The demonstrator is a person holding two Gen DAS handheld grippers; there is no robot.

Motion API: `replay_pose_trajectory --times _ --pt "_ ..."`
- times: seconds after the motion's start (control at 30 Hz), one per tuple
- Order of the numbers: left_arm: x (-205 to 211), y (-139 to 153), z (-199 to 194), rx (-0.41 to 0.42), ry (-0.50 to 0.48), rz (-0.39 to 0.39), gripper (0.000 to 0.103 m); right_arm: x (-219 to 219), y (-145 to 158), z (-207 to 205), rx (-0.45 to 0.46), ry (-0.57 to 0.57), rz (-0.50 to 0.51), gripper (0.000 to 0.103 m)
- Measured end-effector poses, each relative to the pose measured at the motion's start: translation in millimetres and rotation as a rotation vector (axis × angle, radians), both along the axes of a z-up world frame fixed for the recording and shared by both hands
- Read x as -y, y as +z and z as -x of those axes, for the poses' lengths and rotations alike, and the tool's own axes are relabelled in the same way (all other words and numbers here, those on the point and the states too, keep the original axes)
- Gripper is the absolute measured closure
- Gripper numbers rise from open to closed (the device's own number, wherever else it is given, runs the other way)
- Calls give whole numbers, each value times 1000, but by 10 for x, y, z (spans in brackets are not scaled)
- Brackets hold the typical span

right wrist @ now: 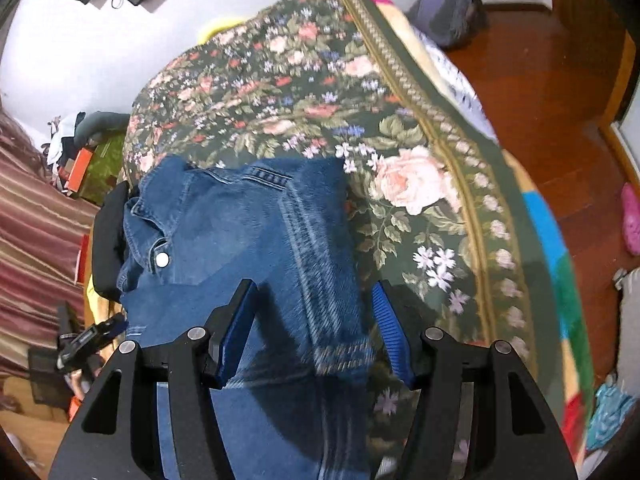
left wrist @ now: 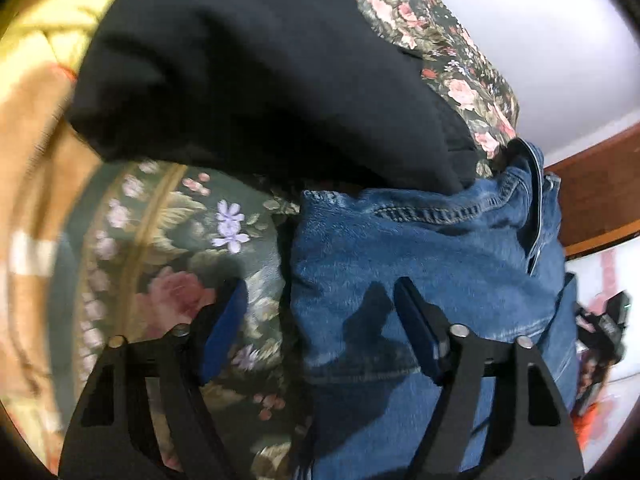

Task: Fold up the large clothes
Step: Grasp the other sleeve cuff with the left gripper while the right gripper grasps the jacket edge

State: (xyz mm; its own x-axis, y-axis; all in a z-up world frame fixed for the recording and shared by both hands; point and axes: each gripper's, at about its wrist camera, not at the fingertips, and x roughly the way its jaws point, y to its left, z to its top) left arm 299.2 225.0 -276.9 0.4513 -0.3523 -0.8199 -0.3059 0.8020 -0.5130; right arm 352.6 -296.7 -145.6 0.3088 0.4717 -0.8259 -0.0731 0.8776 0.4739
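Blue jeans [left wrist: 420, 264] lie folded on a dark green floral bedspread [left wrist: 160, 240]. The waistband with a metal button [right wrist: 162, 259] shows in the right wrist view, where the jeans [right wrist: 240, 232] fill the lower middle. My left gripper [left wrist: 320, 292] is open above the jeans' left edge, its right finger over the denim, its left finger over the bedspread. My right gripper [right wrist: 314, 296] is open above the jeans' right edge and hem. Neither holds anything.
A black garment [left wrist: 240, 72] lies on the bed just beyond the jeans. The bedspread [right wrist: 320, 80] runs far ahead, with a wooden floor [right wrist: 560, 120] to the right. A grey cushion [right wrist: 448, 4] sits on the floor. Clutter and a striped cloth [right wrist: 36, 232] lie to the left.
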Motion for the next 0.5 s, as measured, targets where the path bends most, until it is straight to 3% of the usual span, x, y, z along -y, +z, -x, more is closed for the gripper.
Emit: replay_pose_trajectory --times 0.17,0.23,0.37,0.4,0.5 --pt "-16 -40 -93 91 -23 84 31 -39 -23 -141 12 29 -18 47" --pt "27 -66 -134 97 -28 106 43 -46 -23 -164 18 26 -24 49" --pt "166 33 -157 69 -41 -55 90 -98 28 -150 19 37 -18 82" --pt "217 139 -119 81 -45 -101 95 -106 84 -103 31 34 -28 87" --pt "326 475 -17 127 -41 -167 96 -154 312 19 98 28 -7 89"
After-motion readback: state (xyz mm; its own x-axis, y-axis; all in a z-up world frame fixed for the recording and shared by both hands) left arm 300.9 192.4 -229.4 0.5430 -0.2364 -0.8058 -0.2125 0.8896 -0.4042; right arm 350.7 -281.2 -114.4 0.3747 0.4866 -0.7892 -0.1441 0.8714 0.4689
